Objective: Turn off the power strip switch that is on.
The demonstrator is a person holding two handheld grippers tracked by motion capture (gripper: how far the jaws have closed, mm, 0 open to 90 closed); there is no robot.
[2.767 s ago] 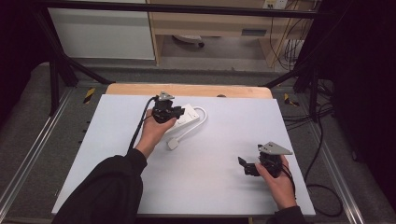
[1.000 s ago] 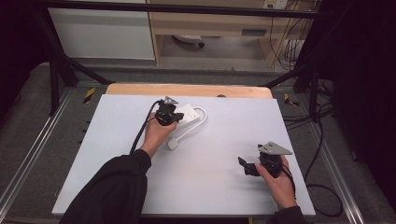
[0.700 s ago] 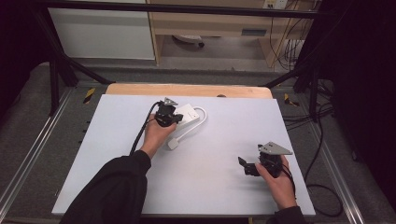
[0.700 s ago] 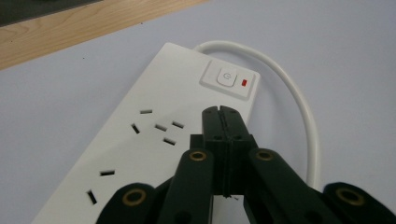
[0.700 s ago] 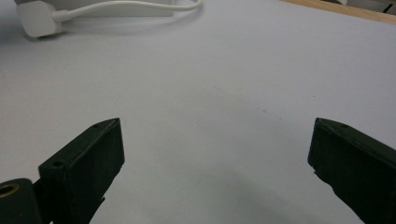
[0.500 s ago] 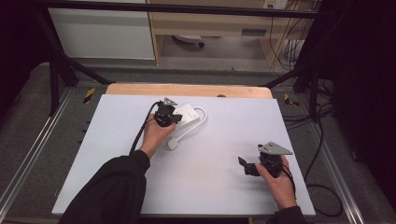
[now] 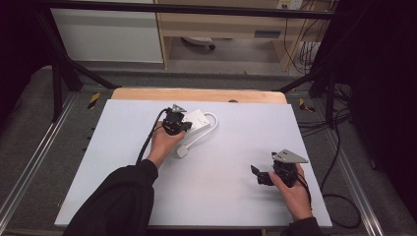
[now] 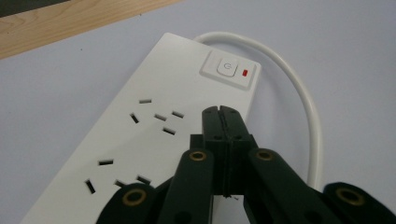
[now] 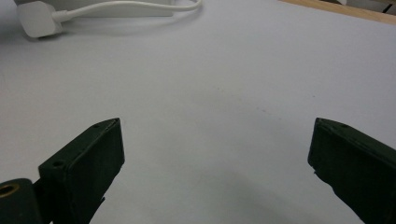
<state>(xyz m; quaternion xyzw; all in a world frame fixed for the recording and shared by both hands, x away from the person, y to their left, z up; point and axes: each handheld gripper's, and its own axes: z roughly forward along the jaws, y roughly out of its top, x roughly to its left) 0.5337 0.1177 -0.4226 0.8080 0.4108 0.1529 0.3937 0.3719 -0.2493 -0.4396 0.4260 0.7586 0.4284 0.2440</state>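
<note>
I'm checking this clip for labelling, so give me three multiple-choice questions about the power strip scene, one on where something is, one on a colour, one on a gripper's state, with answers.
1. Where are the left gripper's tips?
A. Over the power strip, near its switch
B. On the plug
C. Off the table

2. What colour is the small indicator beside the switch button?
A. Green
B. Red
C. Blue

3. How do the right gripper's jaws stand?
A. Shut on the cable
B. Shut with nothing between them
C. Open over bare table

Answers:
1 A, the left gripper view shows the closed tips above the strip's face, just short of the switch.
2 B, a red mark sits right of the button.
3 C, the right gripper view shows the jaws wide apart with only tabletop between.
</note>
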